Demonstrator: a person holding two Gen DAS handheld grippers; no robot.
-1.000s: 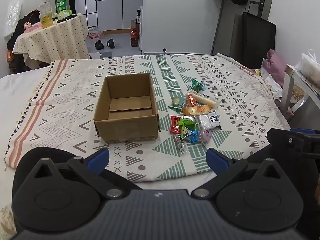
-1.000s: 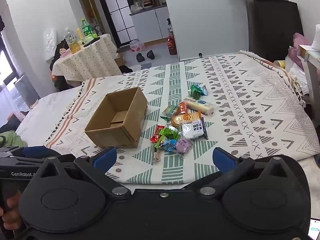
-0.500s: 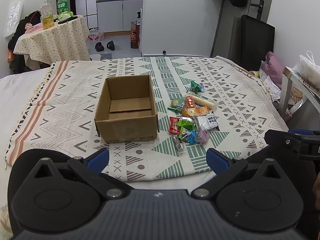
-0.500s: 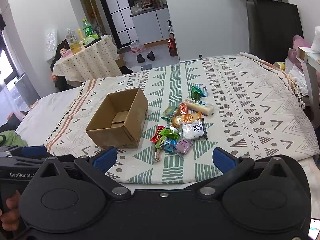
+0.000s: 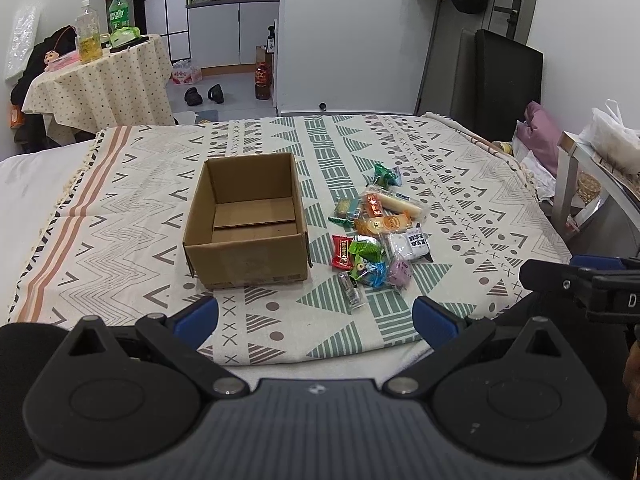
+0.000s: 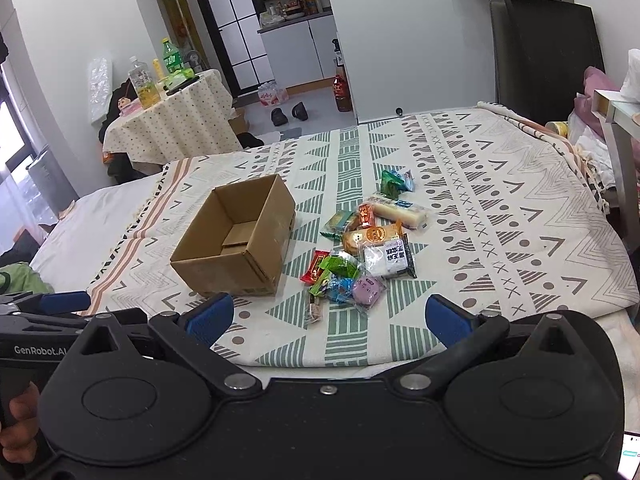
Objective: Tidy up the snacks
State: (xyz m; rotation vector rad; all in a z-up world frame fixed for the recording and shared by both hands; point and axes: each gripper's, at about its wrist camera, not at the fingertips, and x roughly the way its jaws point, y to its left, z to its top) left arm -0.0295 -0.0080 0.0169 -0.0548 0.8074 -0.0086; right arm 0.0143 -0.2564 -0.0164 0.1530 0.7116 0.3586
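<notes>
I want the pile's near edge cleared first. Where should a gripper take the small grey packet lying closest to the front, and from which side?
Grip the grey packet across its narrow width at mid-length, coming straight down from above. It lies flat on the blanket, long axis running roughly front to back, clear on its left, so the fingers should straddle it left and right.

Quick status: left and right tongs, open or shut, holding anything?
Left tongs: open, holding nothing.
Right tongs: open, holding nothing.

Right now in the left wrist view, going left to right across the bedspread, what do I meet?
Cardboard box → red snack packet → purple candy packet → white snack packet with black print.
</notes>
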